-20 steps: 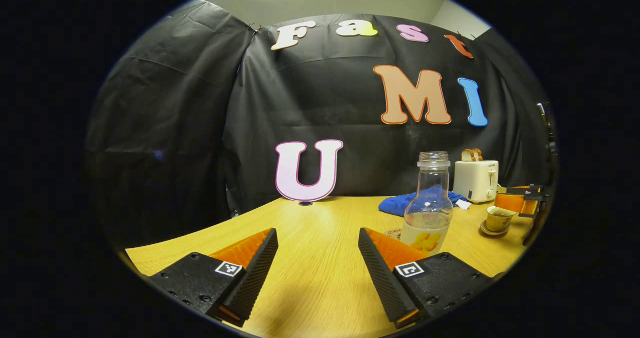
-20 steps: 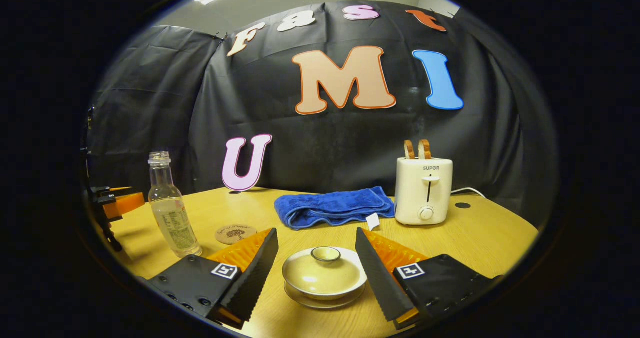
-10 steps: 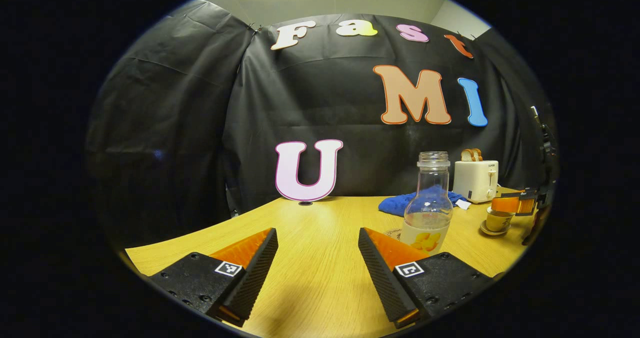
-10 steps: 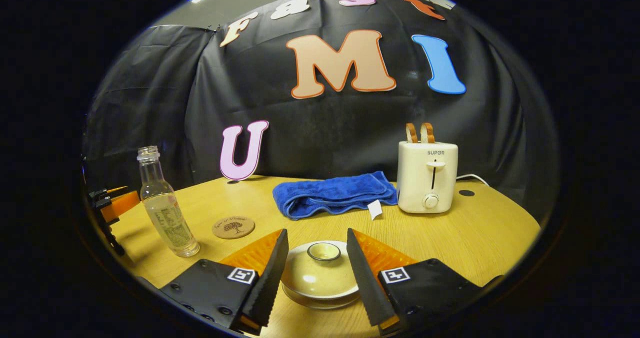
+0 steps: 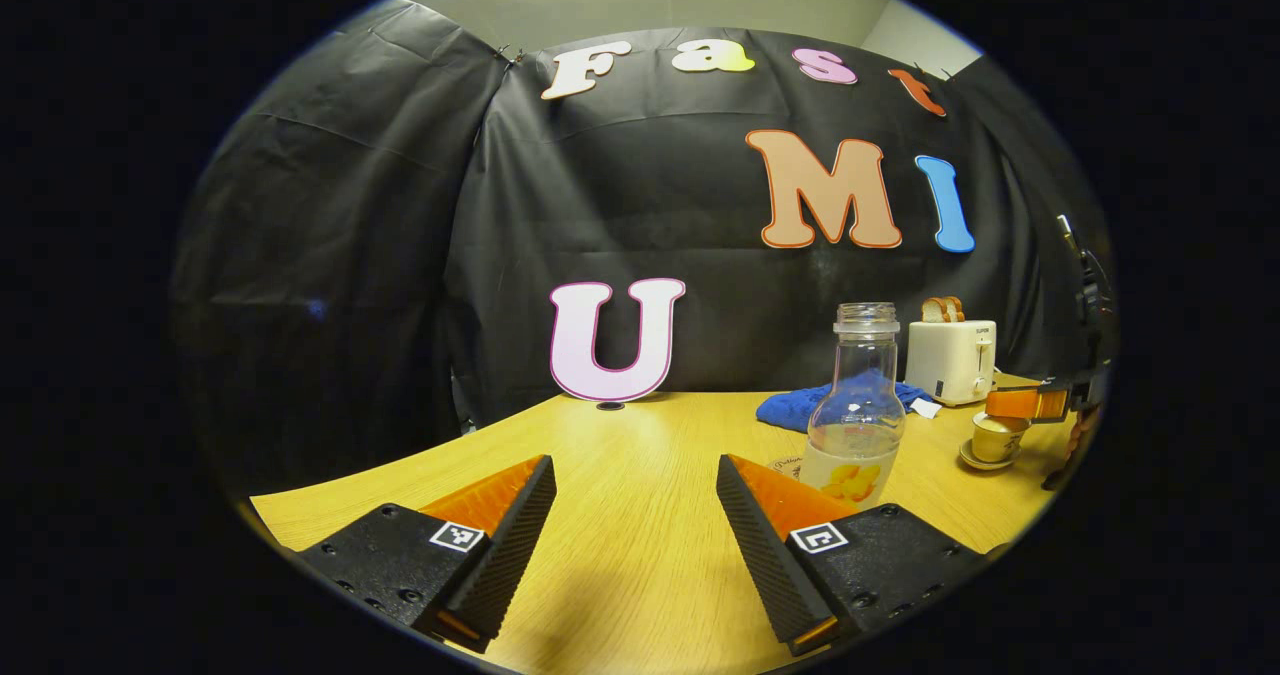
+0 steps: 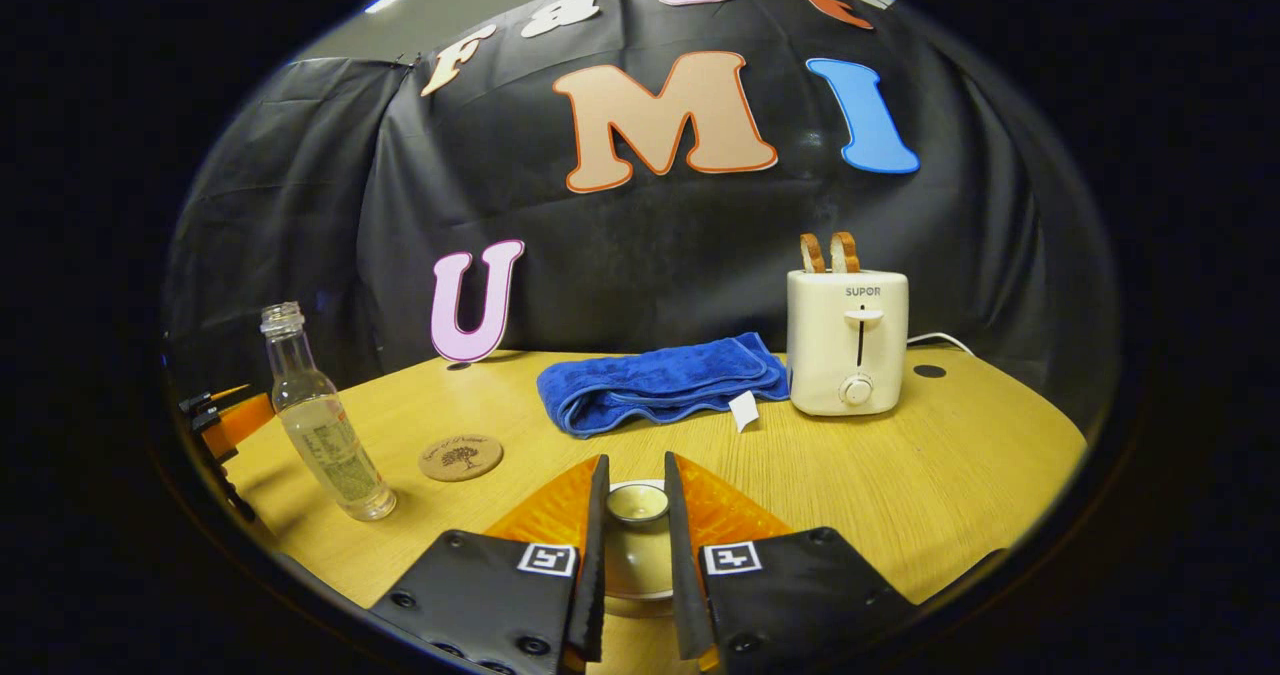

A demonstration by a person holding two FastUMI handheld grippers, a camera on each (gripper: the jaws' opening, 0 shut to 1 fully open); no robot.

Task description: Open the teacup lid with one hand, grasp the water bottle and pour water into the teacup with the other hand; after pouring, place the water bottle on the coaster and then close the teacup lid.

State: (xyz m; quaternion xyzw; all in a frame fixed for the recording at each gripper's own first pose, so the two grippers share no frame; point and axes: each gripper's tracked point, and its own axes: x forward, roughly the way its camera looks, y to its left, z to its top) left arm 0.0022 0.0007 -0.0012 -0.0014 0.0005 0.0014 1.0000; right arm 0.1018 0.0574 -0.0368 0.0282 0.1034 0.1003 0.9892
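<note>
On the table (image 6: 960,475): one bottle (image 6: 318,425), one coaster (image 6: 461,457), one lidded teacup (image 6: 637,545), one blue towel (image 6: 660,383), one toaster (image 6: 848,340) with two bread slices (image 6: 828,252). Two claws: right (image 6: 634,555), left (image 5: 634,545).

My lidded beige ceramic teacup (image 6: 637,545) sits on its saucer, lid on. The clear glass water bottle (image 6: 320,425) stands upright, uncapped, beside the round cork coaster (image 6: 460,457).
</note>
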